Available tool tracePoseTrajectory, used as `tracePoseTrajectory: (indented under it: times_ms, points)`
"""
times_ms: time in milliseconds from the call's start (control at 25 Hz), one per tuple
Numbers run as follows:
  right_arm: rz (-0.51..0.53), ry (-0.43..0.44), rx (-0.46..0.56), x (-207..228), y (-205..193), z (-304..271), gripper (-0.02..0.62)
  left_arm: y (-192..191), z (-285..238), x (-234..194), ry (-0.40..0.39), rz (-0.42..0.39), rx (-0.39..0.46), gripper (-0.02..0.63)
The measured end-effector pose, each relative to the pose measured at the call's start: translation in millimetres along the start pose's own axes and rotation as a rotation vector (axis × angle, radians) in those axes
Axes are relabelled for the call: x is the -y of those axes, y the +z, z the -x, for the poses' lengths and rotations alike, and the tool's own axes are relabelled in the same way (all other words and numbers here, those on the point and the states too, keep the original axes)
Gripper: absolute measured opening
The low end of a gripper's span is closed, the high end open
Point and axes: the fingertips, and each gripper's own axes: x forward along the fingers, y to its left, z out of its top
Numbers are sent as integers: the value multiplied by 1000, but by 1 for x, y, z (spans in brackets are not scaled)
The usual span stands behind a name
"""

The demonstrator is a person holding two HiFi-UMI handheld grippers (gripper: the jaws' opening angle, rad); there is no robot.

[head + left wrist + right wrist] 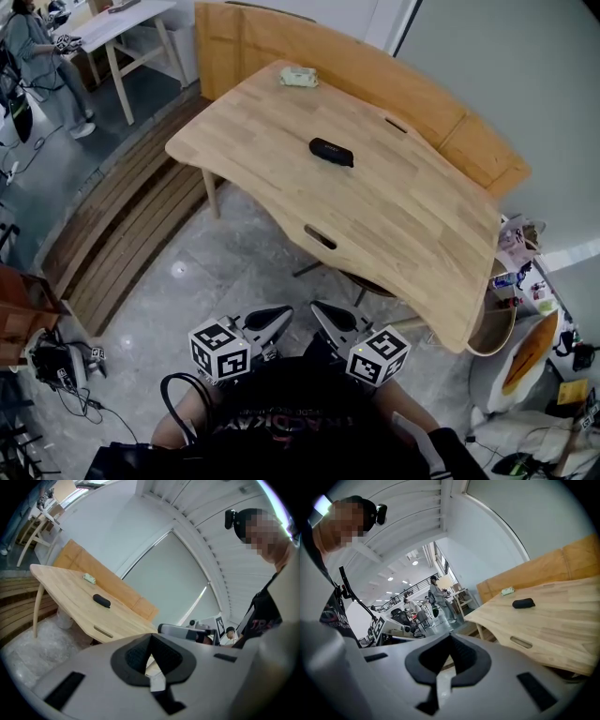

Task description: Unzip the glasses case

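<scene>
Grey stone floor fills the lower part of the head view. Low in that frame, tight against the person's dark shirt, sit the left gripper [272, 321] and the right gripper [335, 322], side by side. Each has its jaws pressed together on nothing, as their own views confirm. Beyond them, across a stretch of floor, the pale wooden table [403, 225] runs from upper left to lower right. The glasses case [331, 151], black and oblong, lies alone on the tabletop just above the centre of the frame, well apart from both grippers. It looks closed, though the zip is too small to make out. By my reckoning nothing of the job has begun: the grippers have yet to reach the case, likely one to steady it and one to take the pull. Further off, a small green packet [299, 77] rests near the table's far corner.
</scene>
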Motion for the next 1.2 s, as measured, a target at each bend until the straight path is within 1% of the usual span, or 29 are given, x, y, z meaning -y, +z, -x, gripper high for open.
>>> tracePoseTrajectory:
  times_ms: [160,440,600,800,1000,1200]
  points:
    - [-9,16,-11,13,7,-4,14,8,-9,-8,24,17,14,12]
    - [-6,65,-16,45,41,-19,14,36,-32,-20,78,14,43,12]
    - [-38,104,-10,71,61,-25,14,50,-50,-28,111,6,52,12]
    - [-49,122,-19,104,81,-39,14,63,-66,-41,161,33,68,12]
    - [-47,108,-34,145,96,-52,14,72,-82,-52,206,41,67,12]
    - [-17,50,-61,203,107,-63,15,78,-100,-65,243,69,80,12]
